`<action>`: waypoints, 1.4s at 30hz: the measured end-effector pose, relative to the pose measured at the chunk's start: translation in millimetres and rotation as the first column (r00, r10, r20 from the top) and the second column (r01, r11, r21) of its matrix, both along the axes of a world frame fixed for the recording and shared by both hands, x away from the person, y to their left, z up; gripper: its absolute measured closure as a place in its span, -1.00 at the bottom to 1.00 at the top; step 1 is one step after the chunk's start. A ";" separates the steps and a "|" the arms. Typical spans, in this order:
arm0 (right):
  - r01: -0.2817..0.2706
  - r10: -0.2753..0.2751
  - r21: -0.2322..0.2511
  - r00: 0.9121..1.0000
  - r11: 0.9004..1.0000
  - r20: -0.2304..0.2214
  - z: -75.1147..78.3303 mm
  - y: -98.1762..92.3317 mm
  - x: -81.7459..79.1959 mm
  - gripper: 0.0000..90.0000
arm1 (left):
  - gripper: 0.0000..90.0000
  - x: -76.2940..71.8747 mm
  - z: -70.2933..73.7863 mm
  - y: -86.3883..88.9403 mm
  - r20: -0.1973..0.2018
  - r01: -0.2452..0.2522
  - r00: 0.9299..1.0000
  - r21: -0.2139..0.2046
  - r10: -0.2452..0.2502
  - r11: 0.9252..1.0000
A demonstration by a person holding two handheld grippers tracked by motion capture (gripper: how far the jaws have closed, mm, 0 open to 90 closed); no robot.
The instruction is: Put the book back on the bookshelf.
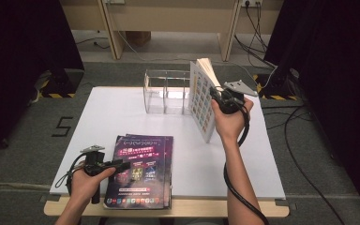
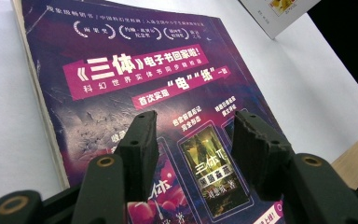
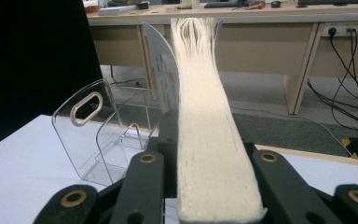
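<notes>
The person's two bare forearms enter at the bottom edge of the high view, nearest the camera. The white rectangular tabletop lies beneath them on a light wooden frame.

The stack of dark purple paperback magazines with pink title banners lies flat at the near edge of the tabletop, left of centre. The white-covered paperback book with a grid of small coloured pictures stands upright on its lower edge at the right of the tabletop, tilted slightly, with its cream page block fanning open at the top. The clear acrylic file holder with upright dividers stands at the far side of the tabletop, just beside the book on its left.

The right gripper is clamped on the page edge of the upright book; in the right gripper view a black jaw presses against each side of the page block. The left gripper rests over the left part of the top magazine cover. Its jaws stand apart with nothing between them.
</notes>
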State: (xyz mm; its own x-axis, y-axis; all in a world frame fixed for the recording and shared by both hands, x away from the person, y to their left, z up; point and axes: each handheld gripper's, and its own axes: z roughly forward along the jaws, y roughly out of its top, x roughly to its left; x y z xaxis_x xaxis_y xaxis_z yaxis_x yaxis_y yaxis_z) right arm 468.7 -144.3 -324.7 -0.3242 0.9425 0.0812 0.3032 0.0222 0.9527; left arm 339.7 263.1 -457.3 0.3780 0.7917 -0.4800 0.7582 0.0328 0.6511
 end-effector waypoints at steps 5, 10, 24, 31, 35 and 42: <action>0.012 -0.012 0.023 1.000 1.000 0.003 -0.3 0.5 0.8 0.65 | 0.11 0.4 0.1 1.2 -0.001 -0.005 1.000 0.000 0.005 1.000; 0.011 -0.011 0.030 1.000 1.000 0.007 3.7 5.8 4.9 0.65 | 0.11 0.3 0.2 2.0 -0.002 -0.008 1.000 -0.004 0.008 1.000; 0.027 -0.029 0.040 0.998 0.999 0.056 21.3 16.5 14.9 0.65 | 0.11 0.9 0.3 4.8 0.000 -0.015 1.000 -0.010 0.015 1.000; 0.033 -0.036 0.048 0.998 0.998 0.055 21.0 24.4 21.7 0.65 | 0.11 0.7 0.3 5.0 0.000 -0.014 1.000 -0.011 0.014 1.000; 0.031 -0.033 0.042 0.998 0.999 0.053 19.1 31.3 25.6 0.65 | 0.11 1.0 0.4 6.2 0.000 -0.013 1.000 -0.006 0.013 1.000; 0.039 -0.042 0.043 0.997 0.998 0.062 20.0 39.3 36.6 0.65 | 0.11 0.8 1.2 7.7 0.002 -0.016 1.000 -0.010 0.016 1.000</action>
State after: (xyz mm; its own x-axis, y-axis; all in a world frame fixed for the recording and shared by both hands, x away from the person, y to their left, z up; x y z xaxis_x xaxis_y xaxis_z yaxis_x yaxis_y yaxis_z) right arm 505.4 -105.0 -304.7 -0.2918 0.9511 0.1011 0.2422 -0.0287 0.9698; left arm 340.5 270.8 -456.1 0.3659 0.7929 -0.4872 0.7564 0.0516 0.6520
